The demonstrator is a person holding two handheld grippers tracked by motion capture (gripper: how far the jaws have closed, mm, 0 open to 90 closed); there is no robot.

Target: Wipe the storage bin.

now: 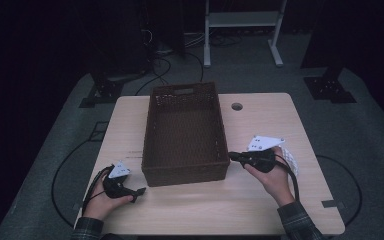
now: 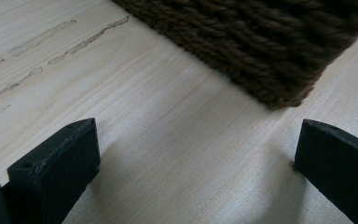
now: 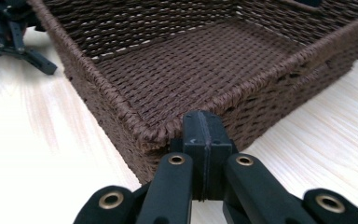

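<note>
- The brown woven basket sits empty in the middle of the table; the right gripper has its jaws pressed fully together, holding nothing, tips at the basket's near right corner.
- A closed tip pushing there could likely skid or twist the basket rather than move it squarely.
- The left gripper rests beside the near left corner, jaws spread wide and empty; if it closes from there, it may well catch only air or snag the weave.
</note>
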